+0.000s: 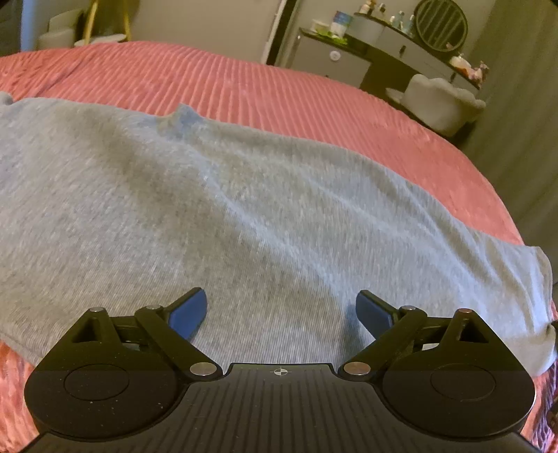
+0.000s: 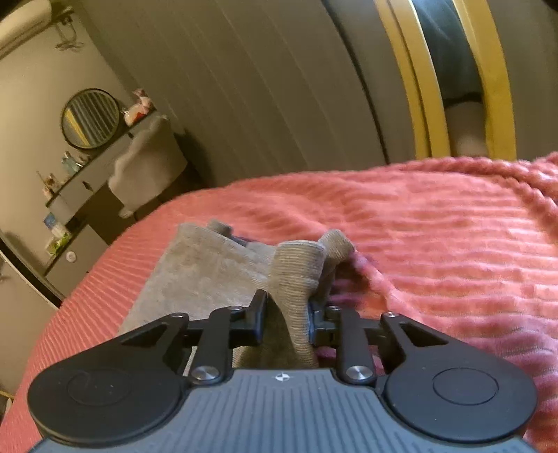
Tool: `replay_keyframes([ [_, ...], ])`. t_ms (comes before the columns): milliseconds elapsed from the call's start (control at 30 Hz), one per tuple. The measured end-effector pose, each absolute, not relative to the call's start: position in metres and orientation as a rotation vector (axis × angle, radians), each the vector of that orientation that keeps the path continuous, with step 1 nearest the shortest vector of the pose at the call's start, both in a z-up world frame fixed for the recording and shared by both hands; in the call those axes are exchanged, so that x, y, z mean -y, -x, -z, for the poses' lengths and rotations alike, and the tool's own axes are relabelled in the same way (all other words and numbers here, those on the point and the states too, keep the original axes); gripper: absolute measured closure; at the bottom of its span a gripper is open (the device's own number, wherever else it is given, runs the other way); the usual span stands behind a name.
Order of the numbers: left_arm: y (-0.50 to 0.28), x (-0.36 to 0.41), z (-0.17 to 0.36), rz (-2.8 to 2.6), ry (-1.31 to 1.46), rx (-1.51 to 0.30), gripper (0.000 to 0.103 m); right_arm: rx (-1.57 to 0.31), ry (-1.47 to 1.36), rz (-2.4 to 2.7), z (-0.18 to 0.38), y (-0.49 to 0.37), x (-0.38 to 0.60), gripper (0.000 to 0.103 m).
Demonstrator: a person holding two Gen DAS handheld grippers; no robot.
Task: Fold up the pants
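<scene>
pants [image 1: 244, 209]: grey knit, spread flat across the pink ribbed bedspread [image 1: 279, 87]; one end bunched up at the right tool
right gripper [image 2: 287, 313]: jaws clamped on a raised fold of the pants [image 2: 296, 278], fabric lifted off the bed
left gripper [image 1: 280, 313]: jaws spread wide, just above the fabric, gripping nothing
background: dresser [image 1: 348, 59] with round mirror [image 1: 441, 24], well apart from the bed

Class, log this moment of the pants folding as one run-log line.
left gripper: open, above pants | right gripper: shut on bunched pants fabric | surface: pink bedspread | fold: not finished
</scene>
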State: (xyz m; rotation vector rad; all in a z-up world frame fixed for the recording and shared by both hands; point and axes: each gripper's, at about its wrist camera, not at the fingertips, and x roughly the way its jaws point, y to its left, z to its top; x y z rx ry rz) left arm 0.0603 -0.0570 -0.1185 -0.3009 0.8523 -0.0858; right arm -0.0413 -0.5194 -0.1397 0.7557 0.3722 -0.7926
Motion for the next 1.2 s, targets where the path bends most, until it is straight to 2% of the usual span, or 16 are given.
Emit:
replay_keyframes([
  [100,-0.061,0.056,0.119,0.087,0.304,-0.852,0.007,-0.288,-0.85,0.759,0.127,0.055,0.517,0.094],
  [133,-0.061,0.056,0.119,0.086,0.304,-0.852,0.007,-0.2,-0.86,0.706,0.113,0.067,0.509,0.094],
  [233,-0.061,0.057,0.12,0.081,0.302,-0.853,0.006,0.038,-0.744,0.479,0.074,0.085,0.484,0.094],
  [267,-0.061,0.058,0.12,0.08,0.297,-0.853,0.006,0.048,-0.718,0.496,0.072,0.086,0.481,0.094],
  [433,-0.062,0.059,0.121,0.079,0.288,-0.855,0.006,-0.395,-0.845,0.864,0.123,0.067,0.524,0.094],
  [533,-0.063,0.06,0.121,0.078,0.277,-0.856,0.005,-0.383,-0.925,0.851,0.129,0.073,0.533,0.094],
  [667,-0.063,0.061,0.122,0.08,0.272,-0.856,0.005,-0.198,-0.877,0.735,0.104,0.083,0.518,0.094],
  [700,-0.063,0.06,0.122,0.082,0.277,-0.855,0.005,-0.223,-0.856,0.763,0.104,0.081,0.517,0.094],
  [800,-0.063,0.058,0.123,0.083,0.289,-0.857,0.005,-0.488,-0.866,0.909,0.131,0.065,0.53,0.092],
  [833,-0.063,0.058,0.122,0.083,0.29,-0.857,0.005,-0.483,-0.861,0.908,0.133,0.065,0.531,0.09],
  [867,-0.063,0.058,0.122,0.083,0.29,-0.857,0.005,-0.468,-0.865,0.917,0.128,0.067,0.531,0.082],
  [900,-0.063,0.058,0.122,0.083,0.29,-0.857,0.005,-0.455,-0.858,0.942,0.12,0.068,0.531,0.067],
  [933,-0.063,0.058,0.122,0.083,0.29,-0.856,0.005,-0.422,-0.812,0.993,0.112,0.071,0.527,0.062],
  [967,-0.063,0.058,0.122,0.083,0.291,-0.855,0.005,-0.382,-0.75,1.062,0.106,0.075,0.519,0.052],
  [1067,-0.063,0.059,0.122,0.081,0.289,-0.853,0.005,-0.309,-0.683,1.117,0.099,0.084,0.511,0.049],
  [1200,-0.062,0.058,0.122,0.085,0.298,-0.849,0.004,-0.348,-0.786,0.703,0.1,0.063,0.498,0.049],
])
